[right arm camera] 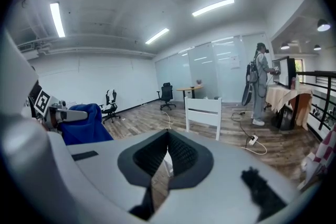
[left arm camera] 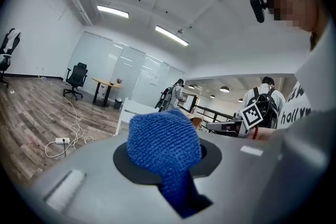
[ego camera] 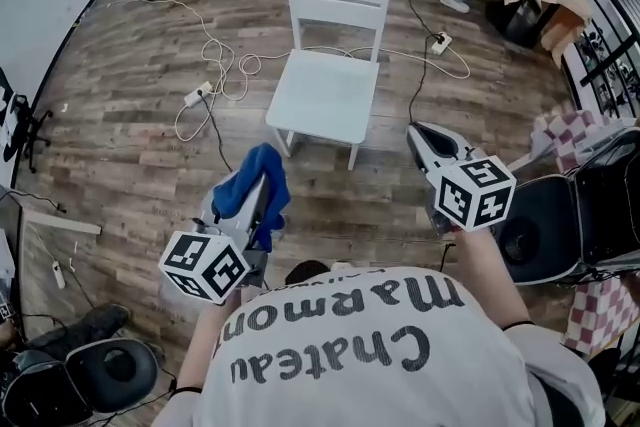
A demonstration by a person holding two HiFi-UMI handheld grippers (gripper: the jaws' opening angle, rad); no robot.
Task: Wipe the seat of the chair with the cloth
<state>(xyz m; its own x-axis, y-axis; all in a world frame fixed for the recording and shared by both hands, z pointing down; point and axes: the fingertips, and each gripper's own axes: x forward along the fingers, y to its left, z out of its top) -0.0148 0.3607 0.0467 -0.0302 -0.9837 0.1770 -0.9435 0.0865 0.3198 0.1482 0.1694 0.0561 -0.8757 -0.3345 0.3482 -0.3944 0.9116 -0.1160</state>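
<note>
In left gripper (ego camera: 260,200), blue knitted cloth (ego camera: 248,185) is pinched, jaws pressed onto it. Cloth is bunched over tips, tail hung down. In left gripper view, gap between jaws is filled by cloth (left arm camera: 164,143).

On other side, right gripper (ego camera: 424,139) is held with jaws pressed together at tips, nothing between them.

Both are held up in air in front of person (ego camera: 400,365), pointed toward white wooden chair (ego camera: 325,90).

Chair is stood on brown wood plank floor (ego camera: 120,115), well apart from both grippers. Its seat (ego camera: 322,97) is not touched by cloth.

Some white cables (ego camera: 222,65) are laid on floor just beside chair.
</note>
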